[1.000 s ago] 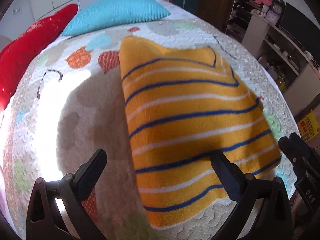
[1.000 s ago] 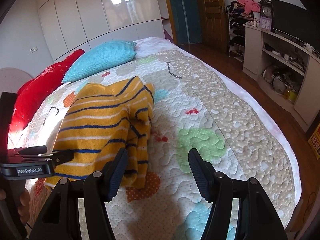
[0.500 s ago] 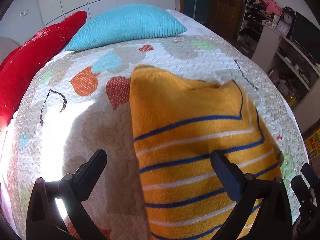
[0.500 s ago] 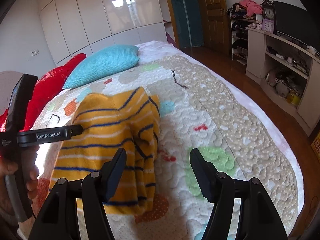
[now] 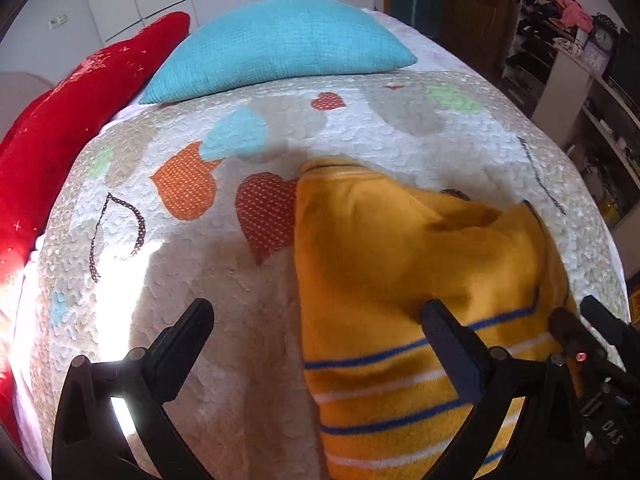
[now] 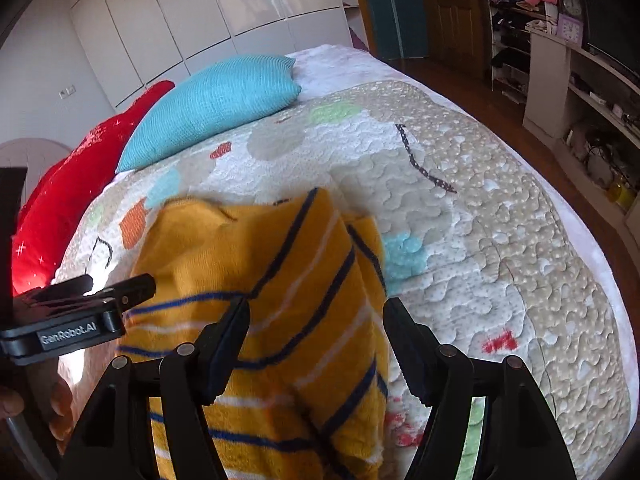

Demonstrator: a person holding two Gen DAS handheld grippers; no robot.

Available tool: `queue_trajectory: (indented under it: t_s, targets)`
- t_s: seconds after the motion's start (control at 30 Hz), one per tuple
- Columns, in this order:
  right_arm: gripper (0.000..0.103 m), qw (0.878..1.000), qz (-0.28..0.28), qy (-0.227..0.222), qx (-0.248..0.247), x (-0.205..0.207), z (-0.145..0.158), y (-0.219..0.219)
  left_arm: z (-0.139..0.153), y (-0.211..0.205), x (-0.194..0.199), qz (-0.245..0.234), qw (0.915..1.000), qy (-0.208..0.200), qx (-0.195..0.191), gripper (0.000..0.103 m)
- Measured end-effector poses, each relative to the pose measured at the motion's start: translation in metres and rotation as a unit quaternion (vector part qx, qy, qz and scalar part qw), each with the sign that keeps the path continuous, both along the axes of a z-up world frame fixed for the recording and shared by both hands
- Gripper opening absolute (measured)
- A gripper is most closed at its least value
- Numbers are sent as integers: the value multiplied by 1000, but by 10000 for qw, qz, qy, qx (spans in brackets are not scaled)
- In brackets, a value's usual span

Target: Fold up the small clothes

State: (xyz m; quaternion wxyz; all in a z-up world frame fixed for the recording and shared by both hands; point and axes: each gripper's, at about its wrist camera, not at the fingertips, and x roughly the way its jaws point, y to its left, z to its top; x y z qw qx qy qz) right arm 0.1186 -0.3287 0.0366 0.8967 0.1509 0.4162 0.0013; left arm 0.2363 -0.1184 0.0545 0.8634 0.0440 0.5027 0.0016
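Sweater beside left tongs marked "GenRobot.AI".

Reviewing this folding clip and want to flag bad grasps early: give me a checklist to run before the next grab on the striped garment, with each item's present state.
1. Left gripper open: ok, jaws wide, nothing between the pads.
2. Right gripper open: ok, jaws have just been opening; the garment lies under them, unpinched.
3. Garment flat on the quilt: not ok, its right side is doubled over in a bunched fold.
4. Garment clear of the blue pillow and red pillow: ok, bare quilt lies between.
5. Near hem in view for a grab: cannot tell, it runs off the bottom of both views.
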Motion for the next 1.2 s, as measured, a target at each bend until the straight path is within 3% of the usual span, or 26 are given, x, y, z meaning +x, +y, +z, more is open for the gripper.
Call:
queue_trajectory:
  t_s: [0.07, 0.13, 0.2, 0.33, 0.5, 0.57, 0.63, 0.67, 0.73, 0.8, 0.87, 0.97, 1.03, 1.13, 1.2]
  targets:
    - [74, 9997, 27, 203, 129, 20, -5, 0, -22, -1, 13, 113, 9986, 340, 378, 103]
    - [78, 9976, 105, 679, 29, 44, -24, 4, -40, -2, 17, 141, 9970, 476, 590, 103]
    - [83, 9964, 96, 838, -119, 56, -39, 5, -39, 5, 14, 224, 9983, 379, 376, 103]
    - [83, 9981, 75, 588, -171, 45, -29, 0, -20, 16, -2, 219, 9996, 142, 63, 103]
    - [83, 9984, 205, -188, -484, -20, 3, 7, 12, 30, -49, 159, 9989, -451, 8, 103]
    - [83, 9968, 336, -169, -699, -37, -5, 16, 20, 36, -70, 203, 9979, -606, -41, 103]
    - [83, 9949, 425, 125, -904, -44, -28, 19, 27, 39, -92, 202, 9973, -690, -124, 103]
    - [83, 9961, 357, 154, -789, -50, -35, 13, 31, 39, -103, 181, 9970, -739, -137, 103]
    - [84, 9990, 43, 144, -423, -65, -33, -4, 39, 36, -128, 111, 9956, -929, -53, 103]
    - [84, 9977, -191, -53, -643, -80, -13, -1, 48, 30, -153, 72, 9925, -1205, 186, 103]
    - [84, 9938, -76, -538, -971, -94, 12, 16, 54, 24, -175, 88, 9889, -1432, 378, 103]
    - [70, 9931, 618, -848, -517, -95, 32, 41, 62, 23, -202, 183, 9863, -1595, 387, 103]
    - [35, 9930, 979, -666, -28, -85, 24, 51, 68, 25, -218, 252, 9855, -1641, 341, 103]
    - [28, 9945, 1024, -221, 59, -78, -8, 62, 74, 28, -239, 322, 9842, -1701, 382, 103]
    - [28, 9949, 954, -314, 134, -96, -19, 60, 75, 29, -250, 295, 9835, -1728, 440, 103]
